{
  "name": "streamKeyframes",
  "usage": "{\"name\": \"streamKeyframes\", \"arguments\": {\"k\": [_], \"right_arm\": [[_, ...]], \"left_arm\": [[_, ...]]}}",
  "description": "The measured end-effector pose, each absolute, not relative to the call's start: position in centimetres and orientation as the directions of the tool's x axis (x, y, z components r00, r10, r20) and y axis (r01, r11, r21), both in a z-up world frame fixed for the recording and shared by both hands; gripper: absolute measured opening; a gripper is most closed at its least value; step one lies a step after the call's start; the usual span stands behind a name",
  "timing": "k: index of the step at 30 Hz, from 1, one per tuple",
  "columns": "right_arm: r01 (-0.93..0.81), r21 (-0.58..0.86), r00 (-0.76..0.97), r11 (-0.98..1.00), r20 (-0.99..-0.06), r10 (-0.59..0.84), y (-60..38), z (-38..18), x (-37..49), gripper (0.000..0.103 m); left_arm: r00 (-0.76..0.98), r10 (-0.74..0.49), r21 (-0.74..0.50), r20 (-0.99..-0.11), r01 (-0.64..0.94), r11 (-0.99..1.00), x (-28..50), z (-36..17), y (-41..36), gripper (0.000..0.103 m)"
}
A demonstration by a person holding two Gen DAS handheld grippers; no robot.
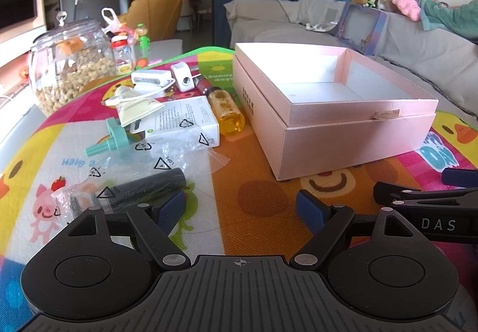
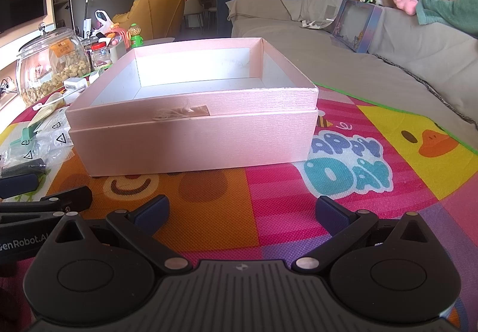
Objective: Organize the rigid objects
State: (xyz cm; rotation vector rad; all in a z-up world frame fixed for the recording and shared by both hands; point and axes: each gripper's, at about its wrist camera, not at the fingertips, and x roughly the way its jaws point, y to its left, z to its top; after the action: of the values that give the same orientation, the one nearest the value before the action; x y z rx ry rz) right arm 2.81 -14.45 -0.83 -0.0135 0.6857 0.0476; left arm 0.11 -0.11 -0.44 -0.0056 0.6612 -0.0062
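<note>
While both grippers are held spread and empty above the mat, the dark tube [image 1: 149,187] in its clear bag is found just ahead-left of the left gripper [image 1: 240,208], long axis crosswise; the pink box [image 2: 194,135] is faced by the right gripper [image 2: 240,212].

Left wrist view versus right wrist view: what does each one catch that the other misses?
Only the left wrist view shows the amber bottle, the white carton beside it, the cream tube and the white clip-like gadget.

Only the right wrist view shows the "Happy Day" lettering whole and the mat's bare right half.

Both show the empty pink box, the glass jar, the grey sofa, and each gripper, left and right, with jaws open and holding nothing.
</note>
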Motion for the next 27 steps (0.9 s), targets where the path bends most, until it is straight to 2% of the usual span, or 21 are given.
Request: {"name": "streamKeyframes", "arguments": {"k": [16,19,22,24,26,27], "right_arm": [[-0.049,0.006,0.772,0.999,-0.634,0.042,-14.6,-0.9,3.0,0.103],[-0.084,0.005,0.734,0.996,-0.676,0.065,-14.8,-0.5,3.6,0.103],[-0.067,0.035,0.701,0.997,-0.709,0.072,-15.2,-0.1,4.2,0.103],[-0.066,-0.002,0.706,0.998,-0.707,0.046,-14.7,-0.2,3.9,0.103],[-0.068,0.006,0.703,0.998,-0.709,0.052,-14.8,-0.2,3.8,0.103],[-0.071,0.005,0.703,0.997,-0.709,0.054,-14.8,-0.2,3.8,0.103]], "left_arm": [[0.789,-0.007,-0.007,-0.614,0.004,1.0,0.2,-0.5,-0.1,0.086],[0.789,-0.01,-0.008,-0.615,0.006,1.0,0.3,-0.3,-0.1,0.086],[0.787,-0.047,-0.035,-0.615,0.033,0.999,-0.3,0.1,0.3,0.082],[0.779,-0.127,-0.087,-0.614,0.093,0.992,-1.6,0.7,1.2,0.069],[0.781,-0.218,-0.148,-0.585,0.161,0.976,-3.1,1.7,2.6,0.065],[0.803,-0.223,-0.132,-0.553,0.179,0.975,-3.8,2.4,3.4,0.065]]}}
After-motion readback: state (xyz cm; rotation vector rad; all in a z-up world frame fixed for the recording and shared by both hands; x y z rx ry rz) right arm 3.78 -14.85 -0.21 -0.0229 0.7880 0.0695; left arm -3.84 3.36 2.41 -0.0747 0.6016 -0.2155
